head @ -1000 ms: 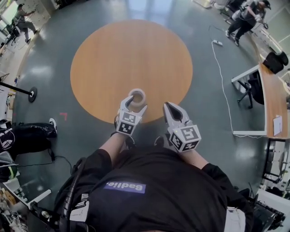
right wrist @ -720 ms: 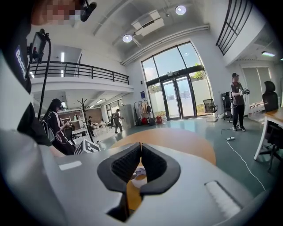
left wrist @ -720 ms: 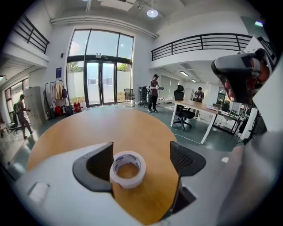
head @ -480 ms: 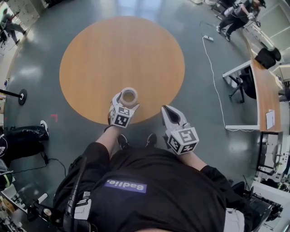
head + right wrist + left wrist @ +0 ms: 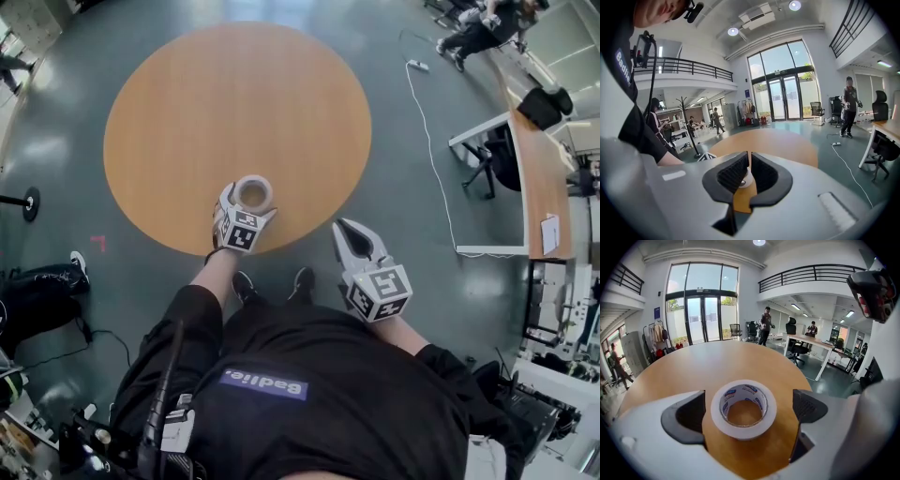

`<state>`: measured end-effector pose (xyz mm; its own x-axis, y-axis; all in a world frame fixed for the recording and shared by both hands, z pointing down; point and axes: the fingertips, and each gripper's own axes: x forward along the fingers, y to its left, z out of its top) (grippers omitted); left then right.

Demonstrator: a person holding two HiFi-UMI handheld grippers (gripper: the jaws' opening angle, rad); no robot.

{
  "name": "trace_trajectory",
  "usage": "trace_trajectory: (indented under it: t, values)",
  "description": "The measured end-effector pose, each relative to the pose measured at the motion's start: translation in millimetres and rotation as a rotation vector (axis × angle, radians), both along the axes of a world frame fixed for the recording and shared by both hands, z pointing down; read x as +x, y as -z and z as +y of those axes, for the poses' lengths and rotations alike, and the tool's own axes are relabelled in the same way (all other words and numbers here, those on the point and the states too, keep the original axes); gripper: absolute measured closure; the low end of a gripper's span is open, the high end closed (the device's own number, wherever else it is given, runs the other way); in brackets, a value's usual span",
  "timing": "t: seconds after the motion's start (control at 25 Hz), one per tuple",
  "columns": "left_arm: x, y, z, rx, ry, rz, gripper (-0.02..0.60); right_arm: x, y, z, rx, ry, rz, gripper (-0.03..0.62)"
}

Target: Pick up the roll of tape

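A white roll of tape (image 5: 253, 192) lies flat on the round wooden table (image 5: 234, 94), close to its near edge. My left gripper (image 5: 249, 199) is low over the table with one jaw on each side of the roll. In the left gripper view the tape (image 5: 740, 431) sits between the two dark pads (image 5: 686, 416) with a gap on both sides, and the jaws are opening. My right gripper (image 5: 343, 229) hangs off the table's edge to the right, jaws shut and empty. Through its narrow slit a bit of the tape (image 5: 746, 178) shows.
The table (image 5: 717, 362) stands on a grey-green floor. A white cable (image 5: 441, 169) runs past a desk (image 5: 530, 178) on the right. A black bag (image 5: 37, 291) lies on the floor at left. People stand at the far right (image 5: 473, 28).
My left gripper has come down to the table top and its jaws have spread wider around the tape. The right gripper has dropped slightly and stays shut.
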<state>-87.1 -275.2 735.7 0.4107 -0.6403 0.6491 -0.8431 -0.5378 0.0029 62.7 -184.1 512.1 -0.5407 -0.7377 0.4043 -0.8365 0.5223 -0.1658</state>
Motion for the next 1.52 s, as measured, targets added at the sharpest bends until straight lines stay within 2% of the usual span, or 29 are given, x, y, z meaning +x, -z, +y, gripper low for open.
trace_trajectory:
  t: [0.28, 0.92, 1.2, 1.52]
  values:
    - [-10, -18, -5, -0.015, 0.038, -0.006, -0.009, 9, -4, 7, -0.025, -0.005, 0.026, 0.553]
    - [-8, -41, -1, -0.055, -0.006, -0.104, -0.021, 3, -2, 25, -0.052, 0.014, 0.055, 0.537]
    - [-6, -42, -5, -0.062, -0.035, -0.113, -0.018, 2, -6, 24, -0.062, 0.015, 0.036, 0.543]
    - [-4, -44, -14, -0.084, -0.022, -0.110, -0.020, 5, -8, 16, -0.053, 0.018, 0.024, 0.553]
